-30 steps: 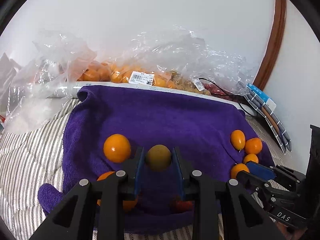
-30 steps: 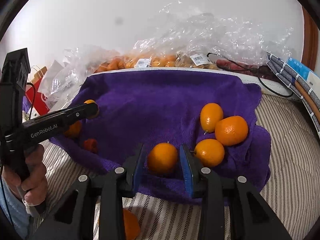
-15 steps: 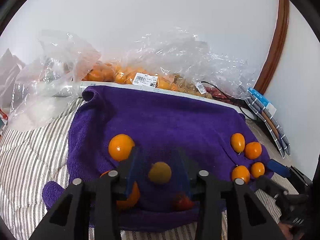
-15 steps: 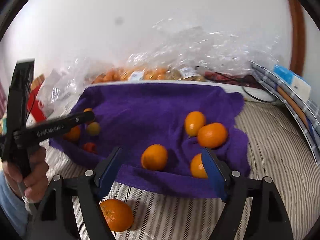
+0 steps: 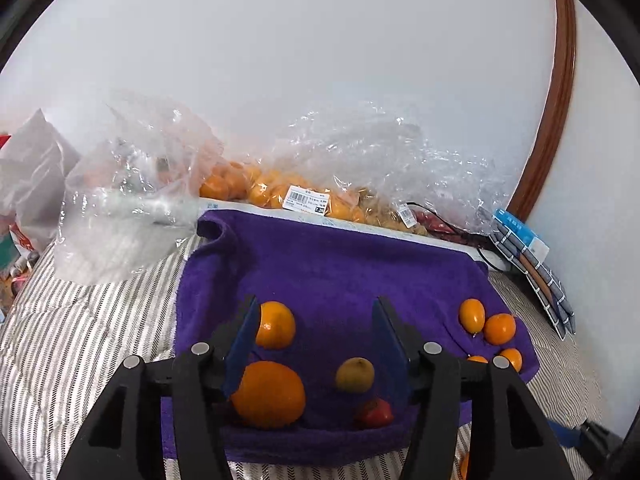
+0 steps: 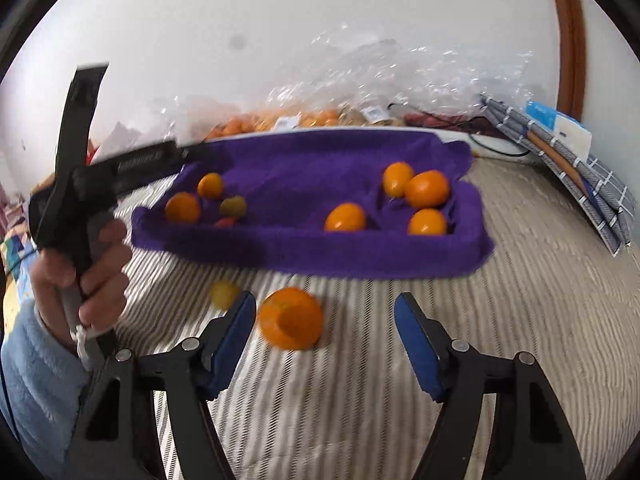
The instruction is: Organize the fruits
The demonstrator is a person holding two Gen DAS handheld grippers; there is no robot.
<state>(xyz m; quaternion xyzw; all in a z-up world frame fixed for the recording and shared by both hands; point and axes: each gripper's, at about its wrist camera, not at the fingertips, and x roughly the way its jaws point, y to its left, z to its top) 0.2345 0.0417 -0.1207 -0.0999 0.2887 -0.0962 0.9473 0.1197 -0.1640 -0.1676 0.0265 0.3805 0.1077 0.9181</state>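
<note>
The left gripper hung over the near edge of a purple terry towel spread on a grey-and-white striped quilt, its blue-padded jaws opening with nothing pinched between them. Seen between its fingers, a small yellow-green round fruit lay on the towel, apart from both pads, with a small red fruit just below it. A large orange mandarin lay beside the left pad and a smaller orange mandarin sat just behind it. At the towel's right end a cluster of small orange kumquat-like fruits lay close together. Behind the towel, crumpled clear plastic bags of orange fruit bearing white price labels stood against the pale wall. The right gripper pointed down at the bare quilt in front of the towel, its jaws closing yet spread wide and pressing on nothing. A blurred orange mandarin on the quilt lay between them, nearer the left pad, and a small blurred yellowish fruit lay just beyond that pad. In that view a hand in a pale blue fleece sleeve gripped the other tool's black handle.
</note>
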